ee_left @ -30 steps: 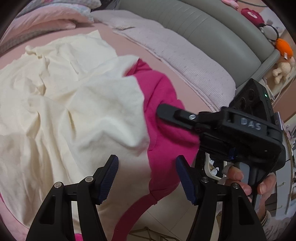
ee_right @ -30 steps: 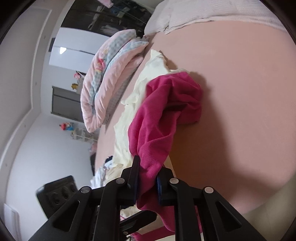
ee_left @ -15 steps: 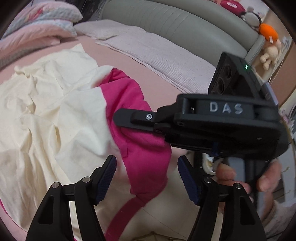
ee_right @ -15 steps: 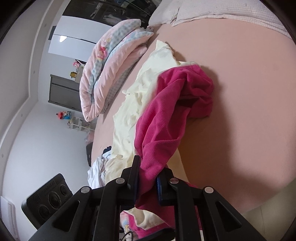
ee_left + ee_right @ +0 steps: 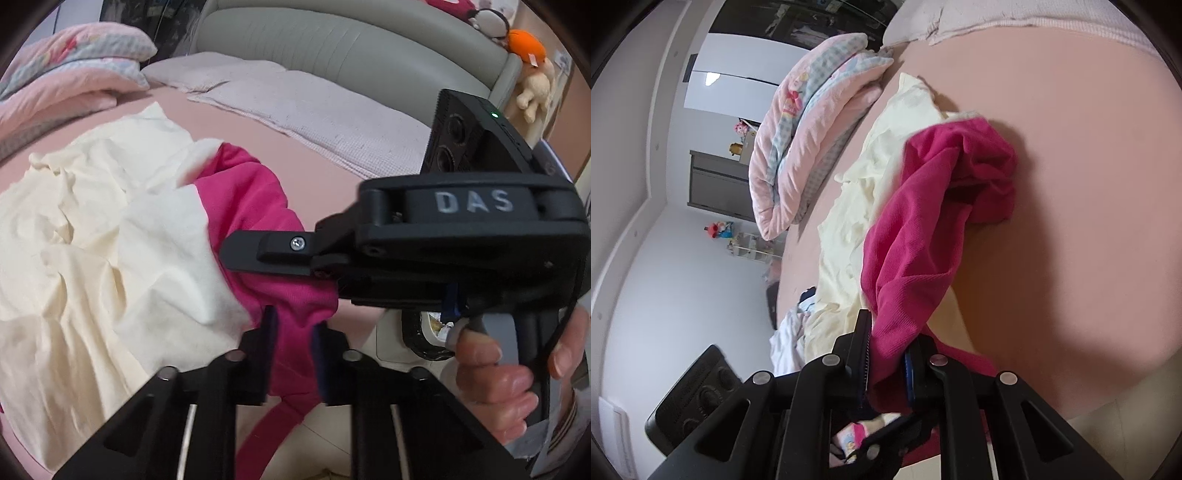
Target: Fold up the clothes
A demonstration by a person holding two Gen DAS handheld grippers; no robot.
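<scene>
A bright pink garment lies partly over a crumpled cream garment on the pink bed sheet. My left gripper is closing its jaws on the pink garment's lower edge, and the cloth is pinched between the pads. Just above it my right gripper reaches in from the right, held by a hand. In the right wrist view the right gripper is shut on a fold of the pink garment, which rises from the cream garment.
A folded pink quilt lies at the bed's far left and a pale blanket stretches along the grey headboard. Plush toys sit at the top right. More white clothes lie near the bed's edge.
The left jaws, wide apart before, have closed on the pink garment's edge. The right gripper now looms closer in the left wrist view, still holding its fold.
</scene>
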